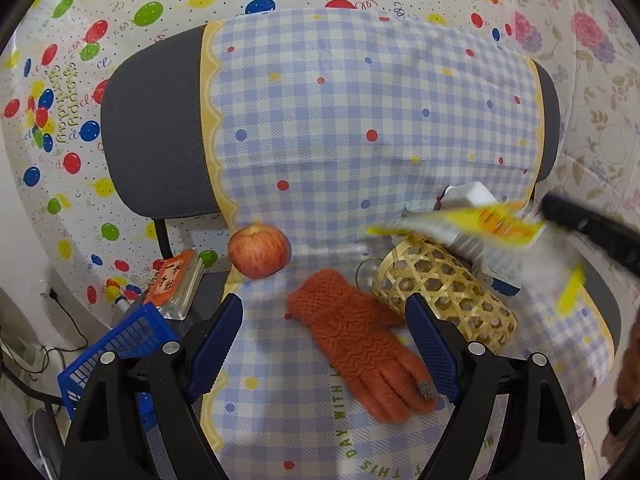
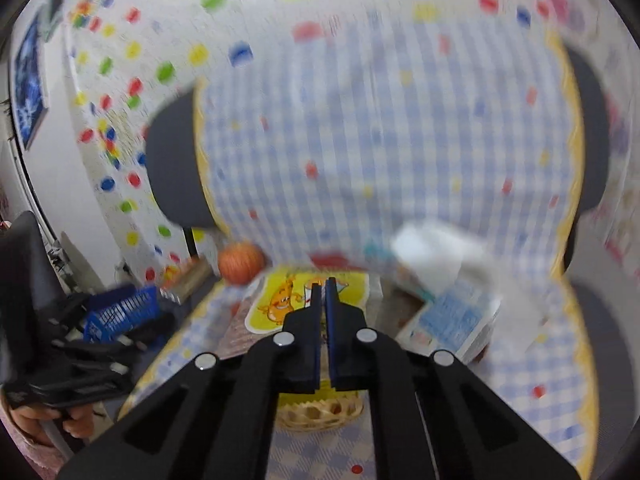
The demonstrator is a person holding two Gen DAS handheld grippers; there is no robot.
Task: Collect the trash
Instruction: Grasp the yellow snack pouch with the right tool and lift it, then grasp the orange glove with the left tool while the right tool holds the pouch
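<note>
I see a big grey office chair [image 1: 160, 128] with a blue and white checked cloth [image 1: 360, 112] draped over its back and seat. All the things lie on that seat, so there is no counter here.

My right gripper [image 2: 323, 288] is squeezed shut on a flat yellow snack wrapper with a cartoon on it [image 2: 280, 300]. That wrapper is the trash. In the left view it hangs in the air, blurred, just above the woven bamboo basket lying on its side [image 1: 440, 292]. My left gripper [image 1: 326, 344] is wide open and holds nothing; it hovers over the seat.

I think the wrapper could slip out, because only a thin edge sits between the fingers and the picture is smeared, so I guess my hand is going fast. It could also brush the white boxes with blue print [image 2: 448, 312] and the white crumpled paper [image 2: 432, 252] and knock them off the seat.

The blue plastic crate [image 1: 116, 348] sits low on the left, past the seat edge, and may be where trash goes. My own left gripper is in between. The orange knitted glove [image 1: 360, 336] lies between its fingers, and I could grab it by mistake. The red apple [image 1: 259, 254] could roll. A small orange packet [image 1: 172, 280] lies near the crate.
</note>
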